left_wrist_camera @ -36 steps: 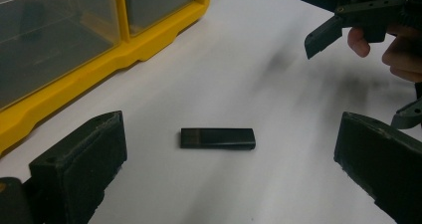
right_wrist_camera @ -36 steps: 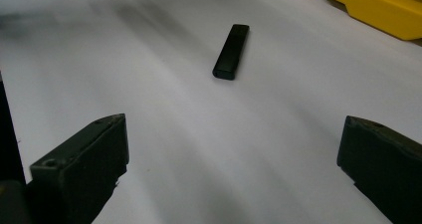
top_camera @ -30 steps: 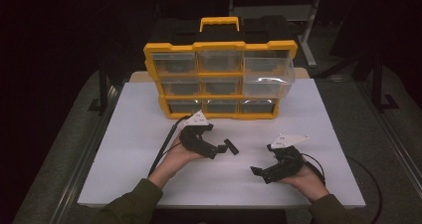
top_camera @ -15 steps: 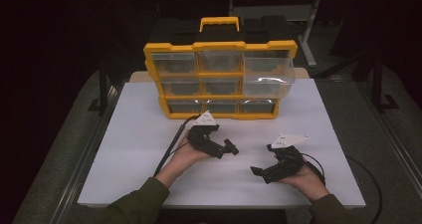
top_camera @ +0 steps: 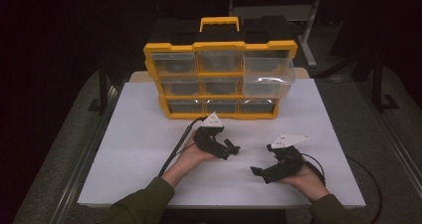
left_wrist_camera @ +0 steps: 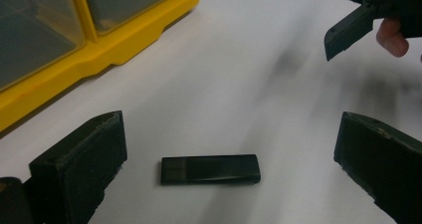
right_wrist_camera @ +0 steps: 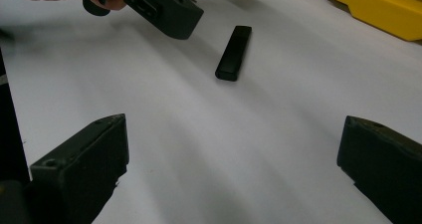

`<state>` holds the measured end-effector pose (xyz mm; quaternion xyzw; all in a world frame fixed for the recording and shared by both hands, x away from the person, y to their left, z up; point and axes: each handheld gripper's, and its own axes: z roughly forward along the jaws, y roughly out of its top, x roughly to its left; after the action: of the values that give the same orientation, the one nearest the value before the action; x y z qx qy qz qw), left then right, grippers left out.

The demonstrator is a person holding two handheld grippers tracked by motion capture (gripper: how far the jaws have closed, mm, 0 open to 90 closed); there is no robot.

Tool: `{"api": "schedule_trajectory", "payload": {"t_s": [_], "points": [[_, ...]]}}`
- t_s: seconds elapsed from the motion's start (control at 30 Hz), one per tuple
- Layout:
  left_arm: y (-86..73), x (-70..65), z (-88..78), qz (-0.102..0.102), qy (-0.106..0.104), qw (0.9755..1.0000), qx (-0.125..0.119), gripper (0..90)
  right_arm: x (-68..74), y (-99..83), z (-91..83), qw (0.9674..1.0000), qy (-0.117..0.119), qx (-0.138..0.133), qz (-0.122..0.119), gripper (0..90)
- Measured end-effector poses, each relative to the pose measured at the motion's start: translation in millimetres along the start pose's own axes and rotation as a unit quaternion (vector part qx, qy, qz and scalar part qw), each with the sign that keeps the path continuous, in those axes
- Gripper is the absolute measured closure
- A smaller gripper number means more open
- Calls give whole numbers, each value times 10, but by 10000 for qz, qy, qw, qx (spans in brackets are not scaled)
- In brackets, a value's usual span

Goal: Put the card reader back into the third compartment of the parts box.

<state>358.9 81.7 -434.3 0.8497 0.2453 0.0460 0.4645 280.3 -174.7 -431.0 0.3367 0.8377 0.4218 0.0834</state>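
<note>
Black stick (left_wrist_camera: 210, 169) lies flat on my white table (top_camera: 139, 149) between the wide-apart jaws of my left gripper (left_wrist_camera: 229, 159), and my right gripper (right_wrist_camera: 234, 179) gapes too.

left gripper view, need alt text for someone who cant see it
A small flat black stick lies on the white table between the left gripper's open black jaws. A yellow organizer sits upper left; the other gripper's jaw tip enters upper right.

No legible text, label, brand, number or sign on any visible surface
</note>
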Motion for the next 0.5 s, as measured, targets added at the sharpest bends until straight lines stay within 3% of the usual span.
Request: {"api": "schedule_trajectory", "payload": {"t_s": [0.5], "points": [[-70,5,100,40,99,9998,138,17,4,-1,4,10000,3,10,-8,0]]}}
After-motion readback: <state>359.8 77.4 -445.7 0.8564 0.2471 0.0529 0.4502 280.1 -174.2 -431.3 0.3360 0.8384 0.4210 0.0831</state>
